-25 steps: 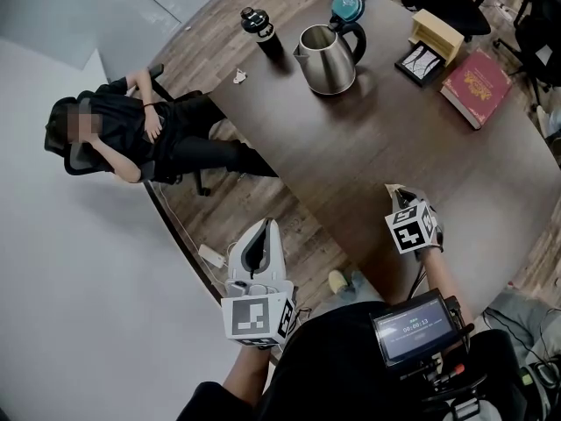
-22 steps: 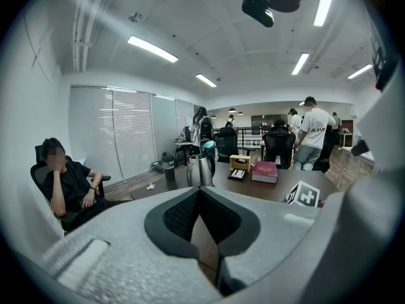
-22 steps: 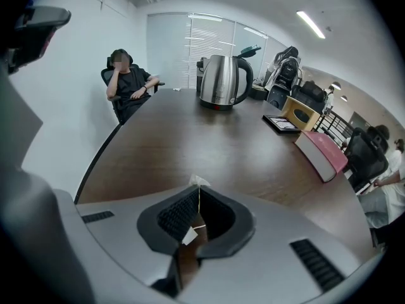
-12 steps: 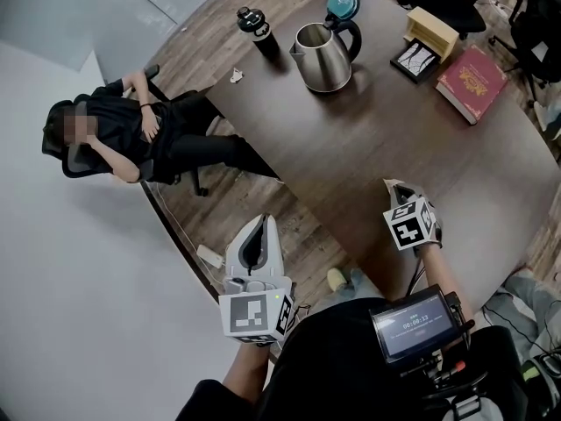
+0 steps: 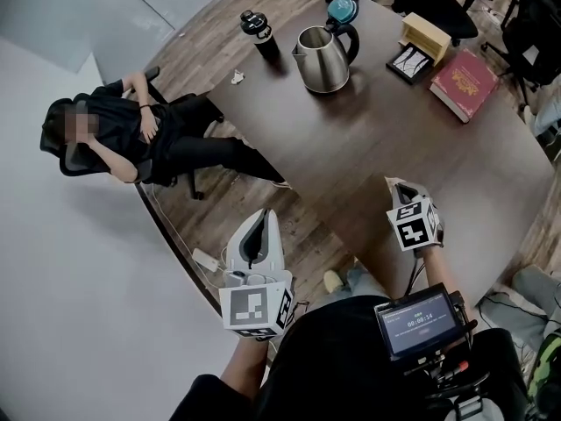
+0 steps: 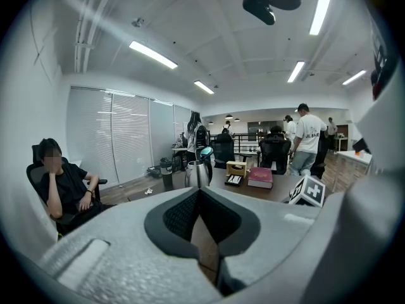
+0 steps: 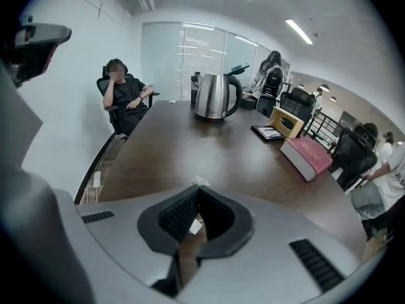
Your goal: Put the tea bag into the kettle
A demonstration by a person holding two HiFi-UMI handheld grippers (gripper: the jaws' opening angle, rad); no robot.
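Plainly, the right gripper [image 7: 198,190] has its jaws pressed together on the tea bag [image 7: 198,182]. A white corner pokes out past the tips, and a small white patch shows lower down between the ribbed pads. Seen from the head view, this gripper hangs over the near edge of the brown table [image 5: 377,147], with its marker cube turned toward the person's body. The kettle [image 5: 323,58] is steel with a black handle. It stands at the far end of the table, well apart from the tea bag, with its spout pointing left. A dark bottle [image 5: 260,33] stands to the kettle's left near the far left corner, and a white scrap [image 5: 237,77] lies by the table's left edge. To the kettle's right are a yellow box [image 5: 429,32] and a red book [image 5: 462,73] (the book lies flat, nearer the right edge). The left gripper [image 6: 200,192] has its jaws closed tip to tip with nothing between them, and only brown wood shows through the hollow behind the tips. In the head view it is off the table's near left side, above the wooden floor. A seated person [image 5: 131,139] leans back in a black chair on the far left.
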